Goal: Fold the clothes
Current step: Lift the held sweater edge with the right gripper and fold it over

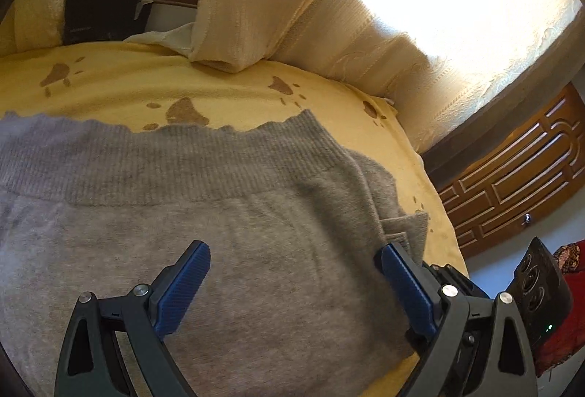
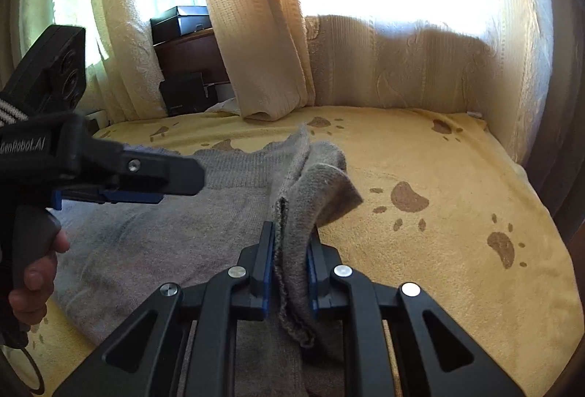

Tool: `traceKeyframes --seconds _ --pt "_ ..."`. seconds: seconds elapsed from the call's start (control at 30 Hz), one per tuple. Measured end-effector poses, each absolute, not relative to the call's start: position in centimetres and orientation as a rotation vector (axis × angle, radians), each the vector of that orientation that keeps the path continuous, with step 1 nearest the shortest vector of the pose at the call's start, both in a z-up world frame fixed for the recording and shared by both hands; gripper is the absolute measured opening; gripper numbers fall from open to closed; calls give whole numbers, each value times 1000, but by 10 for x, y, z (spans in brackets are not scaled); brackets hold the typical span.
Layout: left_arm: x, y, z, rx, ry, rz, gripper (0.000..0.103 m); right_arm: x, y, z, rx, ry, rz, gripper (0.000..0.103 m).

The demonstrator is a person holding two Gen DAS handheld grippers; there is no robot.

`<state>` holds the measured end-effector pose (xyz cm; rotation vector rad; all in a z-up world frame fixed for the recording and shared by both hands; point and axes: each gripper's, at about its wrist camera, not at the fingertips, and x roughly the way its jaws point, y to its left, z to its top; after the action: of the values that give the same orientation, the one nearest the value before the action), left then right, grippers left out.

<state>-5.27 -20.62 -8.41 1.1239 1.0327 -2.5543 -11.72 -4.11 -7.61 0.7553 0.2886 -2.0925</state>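
A grey knitted garment (image 1: 226, 221) lay spread on a bed under a yellow blanket (image 2: 438, 155) printed with brown paw marks, its ribbed band toward the curtains (image 2: 256, 31). In the right wrist view the right claw (image 2: 290, 250) was pinched narrow on a raised fold (image 2: 292, 269) of that garment's edge, the blue pads pressing the doubled knit from both sides, with the rest of the fold arching up and over toward the blanket. The left claw (image 1: 296, 272) stood wide, its blue fingers (image 1: 182, 287) well apart above the flat body of the garment with nothing gripped between them. A person's hand (image 2: 36, 269) held the left tool's grip at the left edge of the right wrist view. Dark boxes (image 2: 181, 22) sat on a wooden stand behind the curtains, and a carved wooden door (image 1: 519, 170) showed beyond the bed's corner.
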Motion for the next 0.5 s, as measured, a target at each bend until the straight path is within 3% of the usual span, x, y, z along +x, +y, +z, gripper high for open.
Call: traceKeyframes --seconds 0.33,0.5 --pt "-22 -219 -90 1085 981 -2486 97 -97 -51 -72 694 424 -2185 17" --pt "8 -232 -91 1028 919 -2443 97 -106 -47 -64 768 302 -2118 17"
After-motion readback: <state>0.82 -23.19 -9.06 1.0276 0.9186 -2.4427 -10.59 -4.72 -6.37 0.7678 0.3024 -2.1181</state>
